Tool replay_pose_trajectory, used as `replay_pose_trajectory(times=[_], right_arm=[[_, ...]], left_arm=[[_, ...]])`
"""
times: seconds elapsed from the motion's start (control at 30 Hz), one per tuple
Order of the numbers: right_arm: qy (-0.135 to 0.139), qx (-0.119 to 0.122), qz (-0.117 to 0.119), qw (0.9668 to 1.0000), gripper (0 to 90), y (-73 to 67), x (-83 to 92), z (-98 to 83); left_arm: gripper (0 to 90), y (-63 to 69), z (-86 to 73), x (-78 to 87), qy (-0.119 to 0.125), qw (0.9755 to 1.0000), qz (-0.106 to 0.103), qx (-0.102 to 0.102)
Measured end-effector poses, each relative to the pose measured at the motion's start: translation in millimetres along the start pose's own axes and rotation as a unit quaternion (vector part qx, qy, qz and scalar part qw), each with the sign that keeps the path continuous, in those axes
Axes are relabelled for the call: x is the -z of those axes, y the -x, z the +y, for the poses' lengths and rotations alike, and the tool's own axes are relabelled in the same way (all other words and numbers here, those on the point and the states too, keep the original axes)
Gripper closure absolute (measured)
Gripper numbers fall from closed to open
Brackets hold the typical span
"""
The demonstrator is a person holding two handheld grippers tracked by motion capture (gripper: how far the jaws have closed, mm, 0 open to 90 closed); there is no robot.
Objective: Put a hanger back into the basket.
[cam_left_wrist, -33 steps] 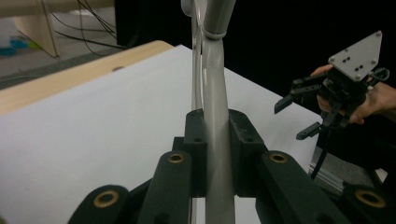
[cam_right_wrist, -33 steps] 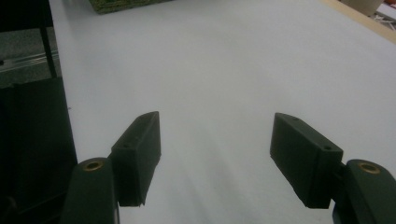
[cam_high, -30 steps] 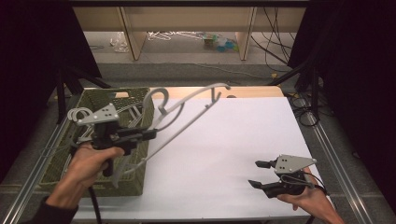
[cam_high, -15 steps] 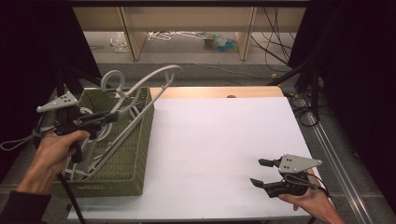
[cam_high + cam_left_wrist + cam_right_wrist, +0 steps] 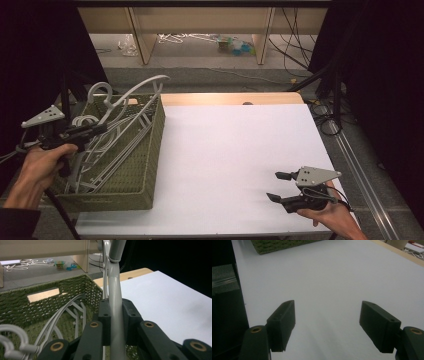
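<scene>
High view: your left gripper [image 5: 102,128] clamps a pale grey plastic coat hanger [image 5: 131,95] over the green woven basket [image 5: 150,150]; your right gripper [image 5: 276,186] rests low on the white table [image 5: 235,150], well apart from the basket.

Left gripper view: both pads [image 5: 106,322] squeeze the hanger's bar, more hangers [image 5: 57,320] below.

Right gripper view: jaws apart, nothing between them, having just widened slightly.

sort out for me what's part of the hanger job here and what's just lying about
In the job:
- left gripper, shut on the grey hanger
- green woven basket with more hangers inside
- right gripper, jaws open with nothing between them, over the white table top

Lying about:
- hangers on the floor beyond the table
- small coloured items by the shelf
- black cables to the right
</scene>
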State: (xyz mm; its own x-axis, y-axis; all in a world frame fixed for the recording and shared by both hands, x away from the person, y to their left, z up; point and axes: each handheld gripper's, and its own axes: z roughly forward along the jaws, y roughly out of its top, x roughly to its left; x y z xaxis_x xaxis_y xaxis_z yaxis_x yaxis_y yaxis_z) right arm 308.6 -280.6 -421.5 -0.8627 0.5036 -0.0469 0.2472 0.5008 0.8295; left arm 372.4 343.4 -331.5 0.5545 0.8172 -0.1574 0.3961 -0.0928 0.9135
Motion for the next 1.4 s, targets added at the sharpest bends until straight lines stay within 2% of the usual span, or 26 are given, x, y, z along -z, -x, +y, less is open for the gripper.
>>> replay_pose_trajectory(times=[0.2, 0.37, 0.5, 0.63, 0.73, 0.9, 1.07, 1.3, 1.37, 1.4], right_arm=[[-0.002, -0.001, 0.002, 1.0, 29.5, 0.0, -0.5, -0.3], [-0.001, -0.001, 0.003, 1.0, 29.5, 0.0, -0.3, -0.3], [-0.002, 0.0, 0.003, 1.0, 29.5, 0.0, -0.3, -0.3], [0.003, 0.001, 0.003, 1.0, 29.5, -0.4, -1.2, -0.4], [-0.002, 0.001, 0.004, 1.0, 29.5, -0.2, -0.7, -0.4], [-0.003, 0.001, 0.007, 1.0, 29.5, 0.2, -2.2, -1.2], [-0.009, -0.002, 0.006, 0.9999, 29.5, 1.1, -2.1, -2.3], [-0.01, 0.001, 0.005, 0.9999, 29.5, 0.1, -2.4, -1.8], [-0.012, 0.001, 0.004, 0.9999, 29.5, 0.6, -2.5, -2.3], [-0.012, 0.002, 0.003, 0.9999, 29.5, 0.6, -2.9, -2.4]], left_arm=[[79.0, -13.1, -9.8, 3.9, 0.0, 1.0, 0.005, -0.004], [79.0, -18.0, -15.3, 5.8, -0.005, 0.9999, 0.008, -0.004], [79.0, -23.2, -23.3, 6.9, -0.007, 0.9999, 0.013, 0.006], [79.0, -29.2, -34.5, 8.0, -0.021, 0.9995, 0.019, 0.016], [79.0, -35.5, -40.2, 8.8, -0.025, 0.9994, 0.016, 0.019], [79.0, -44.4, -51.3, 7.5, -0.037, 0.9983, 0.021, 0.039], [78.8, -44.5, -53.5, 3.3, -0.048, 0.9977, 0.008, 0.047], [78.8, -47.5, -56.6, -6.6, -0.073, 0.9956, 0.009, 0.058], [78.9, -50.1, -60.7, -12.0, -0.073, 0.9944, 0.0, 0.077], [78.9, -50.9, -62.0, -13.2, -0.077, 0.9939, 0.0, 0.08]])
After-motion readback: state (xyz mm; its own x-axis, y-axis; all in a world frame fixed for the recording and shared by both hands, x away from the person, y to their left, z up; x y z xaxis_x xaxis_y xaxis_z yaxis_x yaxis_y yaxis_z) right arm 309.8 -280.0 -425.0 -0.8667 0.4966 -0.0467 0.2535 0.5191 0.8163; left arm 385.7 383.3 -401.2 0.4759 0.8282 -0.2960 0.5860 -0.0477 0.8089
